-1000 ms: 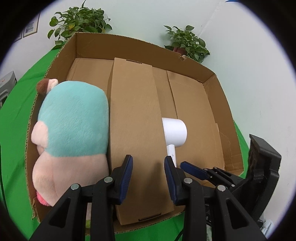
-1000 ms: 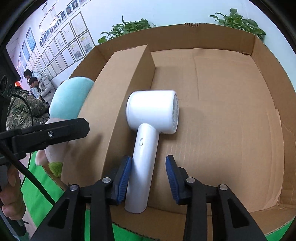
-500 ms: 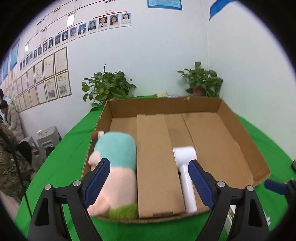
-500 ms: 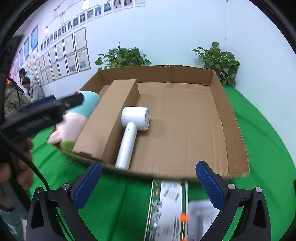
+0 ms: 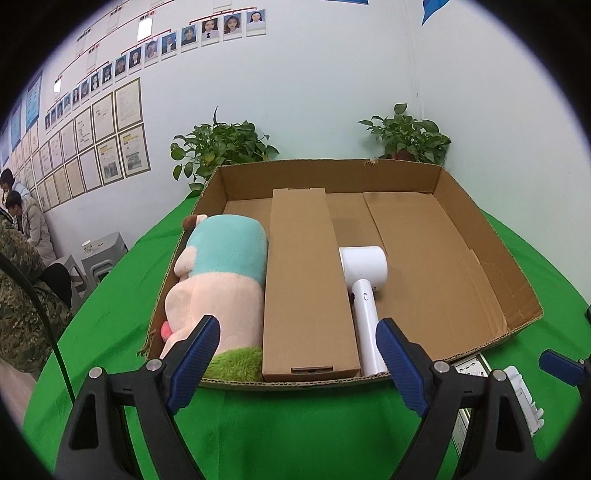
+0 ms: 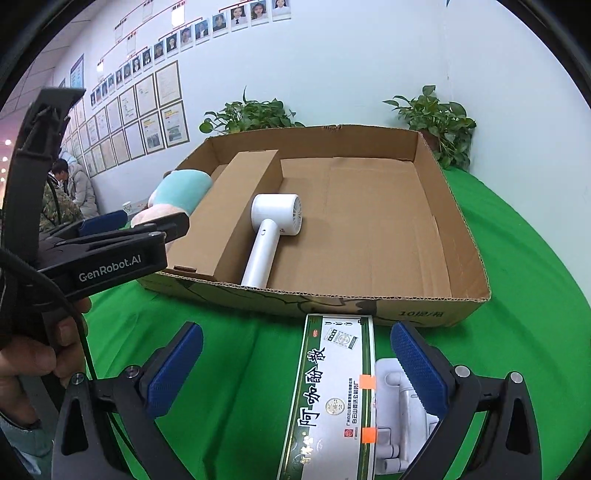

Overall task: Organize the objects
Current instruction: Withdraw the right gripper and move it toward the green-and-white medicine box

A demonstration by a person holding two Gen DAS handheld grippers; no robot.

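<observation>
Both grippers have withdrawn from the cardboard tray (image 5: 480, 221) and now hover over the green tablecloth (image 5: 295, 424) in front of it. Left gripper (image 5: 297, 363): jaws spread wide, holding nothing. Right gripper (image 6: 295, 373): jaws spread wide, straddling a medicine box (image 6: 332, 391) without touching it. Inside the tray, a plush toy (image 5: 221, 273), a long carton (image 5: 306, 280) and a white hair dryer (image 5: 364, 291) lie side by side.

Office: wall of framed certificates (image 5: 110, 147), staff portrait photos (image 5: 207, 31), potted plants (image 5: 221, 147), seated people (image 5: 26, 225).
</observation>
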